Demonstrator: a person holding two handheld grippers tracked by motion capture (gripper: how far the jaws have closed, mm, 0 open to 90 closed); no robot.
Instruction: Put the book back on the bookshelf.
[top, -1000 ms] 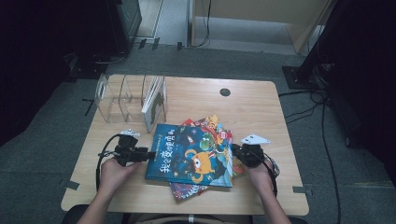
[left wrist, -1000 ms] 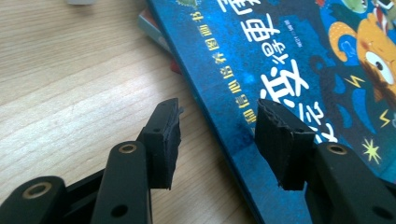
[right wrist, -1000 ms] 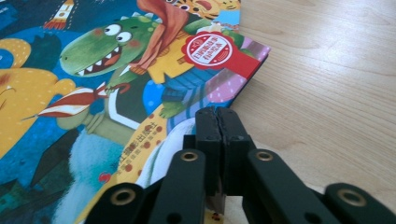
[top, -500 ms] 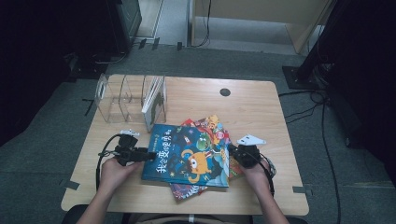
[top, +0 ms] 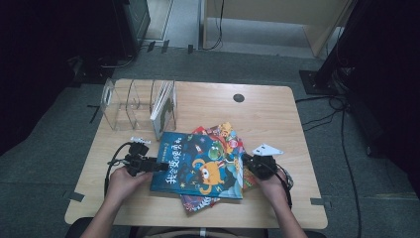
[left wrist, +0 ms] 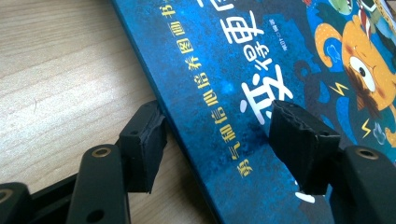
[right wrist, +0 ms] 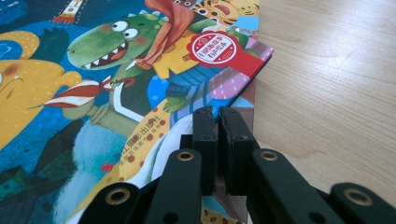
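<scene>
the left hand-held gripper (left wrist: 219, 144) has its jaws spread apart, and they have just been opening; the left edge of the blue picture book (left wrist: 261, 93) lies between them, one pad (left wrist: 142, 144) beside the edge over the counter (left wrist: 60, 79), the other pad (left wrist: 301, 140) above the cover, neither pressing on it. in the high view this left hand-held gripper (top: 157, 167) sits at the book's left edge, held from below by the left hand (top: 124, 181).

the right hand-held gripper (right wrist: 217, 128) has its jaws drawn together with barely a slit between them, at the right edge of the stack of picture books (right wrist: 140, 70); whether a page or cover is pinched there i cannot tell. in the high view the right hand-held gripper (top: 248, 163) meets the right side of the stack, with the right hand (top: 271, 186) behind it.

the blue picture book (top: 200, 166) lies flat on top of the stack (top: 225, 136) near the front middle of the counter (top: 267, 114). behind it, at the counter's left rear, stands a clear divider rack (top: 129, 104) with one book upright (top: 163, 106) in its rightmost slot.
</scene>
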